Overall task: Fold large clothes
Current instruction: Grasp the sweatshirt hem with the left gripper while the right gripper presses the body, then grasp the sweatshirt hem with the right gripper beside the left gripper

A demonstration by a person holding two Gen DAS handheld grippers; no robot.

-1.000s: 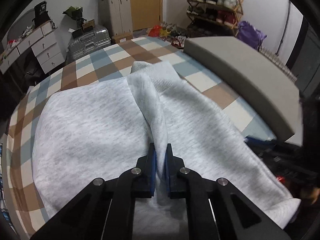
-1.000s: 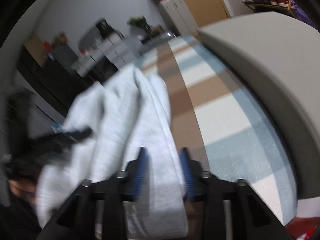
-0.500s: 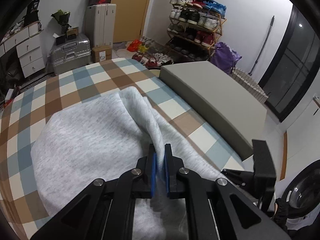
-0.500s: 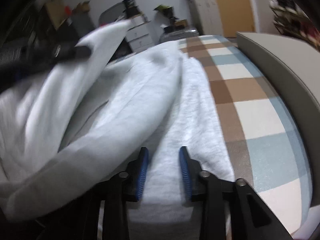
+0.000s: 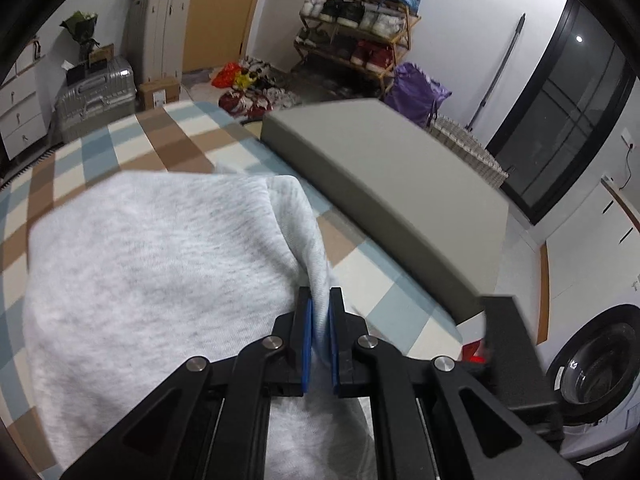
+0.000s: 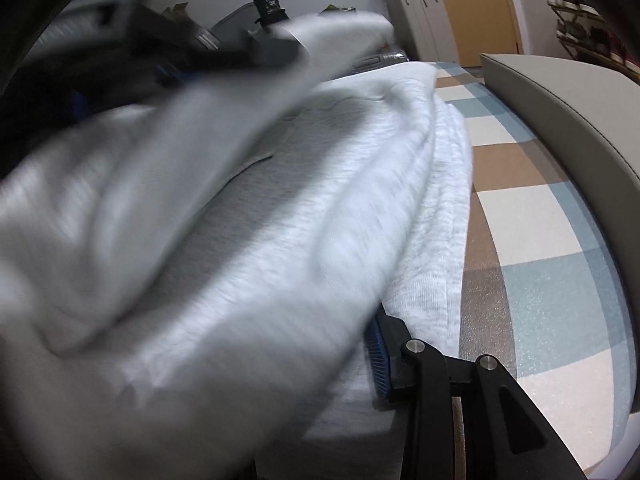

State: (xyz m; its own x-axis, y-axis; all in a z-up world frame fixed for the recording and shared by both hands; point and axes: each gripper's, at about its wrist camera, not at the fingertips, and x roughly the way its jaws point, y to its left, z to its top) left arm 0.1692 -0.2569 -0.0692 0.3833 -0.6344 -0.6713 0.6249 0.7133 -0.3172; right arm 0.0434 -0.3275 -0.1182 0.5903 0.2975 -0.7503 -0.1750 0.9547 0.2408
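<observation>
At the bottom centre of the left wrist view, the left gripper [image 5: 319, 334] has its blue pads pressed together on a fold of the grey sweatshirt [image 5: 160, 264]. The cloth rises between the pads as a thin ridge.

In the right wrist view only one blue pad of the right gripper [image 6: 340, 364] shows, at lower centre. The other is hidden under a blurred fold of the sweatshirt [image 6: 248, 240] that hangs over it. Its jaws have just been opening, with cloth lying between them. I cannot tell whether the pads press on the cloth.

The sweatshirt seems soft and limp, rather thick, and not slippery. It will sag where it is not held, so I judge that it is better to hold it at a hem or a corner, through all layers, and to carry the fold low.

It lies on the checked bed cover [image 5: 184, 148] and fills the lower left and centre of the left view. Its far edge ends before the far edge of the bed, so some free cover remains at the upper left.

On the right side the grey headboard [image 5: 384, 184] runs near the garment, and this limits movement there. In the right wrist view the left gripper [image 6: 224, 52] is at the upper left, with cloth in it.

Farther away, at the top of the left view, are a silver suitcase [image 5: 96, 96] and a shoe rack [image 5: 356, 32], well apart from the bed.
</observation>
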